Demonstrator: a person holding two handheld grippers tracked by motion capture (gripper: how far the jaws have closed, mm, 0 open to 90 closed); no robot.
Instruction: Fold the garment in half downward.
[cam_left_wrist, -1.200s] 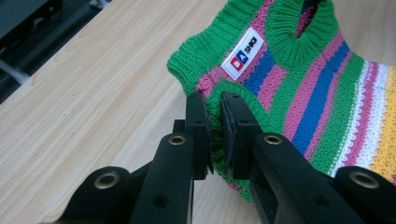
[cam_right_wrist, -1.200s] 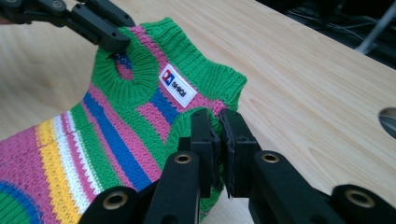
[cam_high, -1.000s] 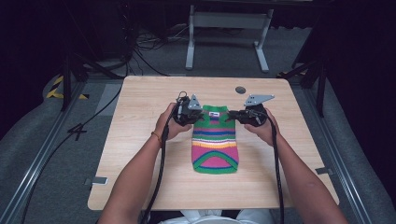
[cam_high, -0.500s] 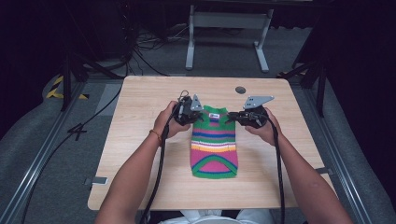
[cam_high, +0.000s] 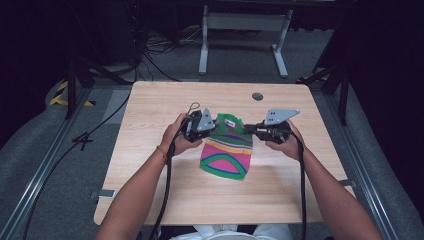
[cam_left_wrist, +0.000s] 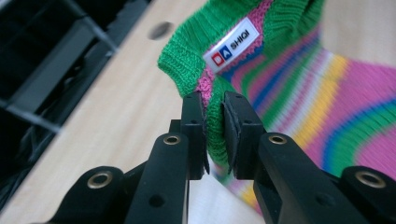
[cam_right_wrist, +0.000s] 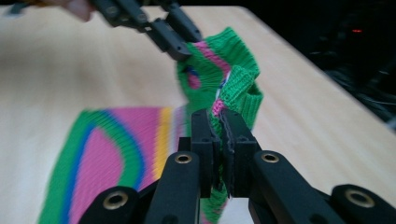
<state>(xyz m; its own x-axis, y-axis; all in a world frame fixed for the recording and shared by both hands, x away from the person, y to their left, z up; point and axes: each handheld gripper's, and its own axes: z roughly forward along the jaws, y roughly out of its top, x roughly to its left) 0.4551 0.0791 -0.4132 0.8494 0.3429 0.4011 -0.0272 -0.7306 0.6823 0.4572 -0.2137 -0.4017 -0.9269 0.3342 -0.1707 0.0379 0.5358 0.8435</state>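
Now knitted garment (cam_high: 227, 150) between both tools.

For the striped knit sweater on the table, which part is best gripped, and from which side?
Grip the striped knit sweater at its green ribbed top edge, one corner per claw, coming in from either side. That rib is thick and doubled, so the pads bite well. The left claw and right claw are already clamped there, with the body hanging toward the table.

A wooden desk (cam_high: 165, 100) stood on grey floor (cam_high: 40, 150); cables (cam_high: 150, 55) and a metal stand (cam_high: 242, 22) lay behind it.
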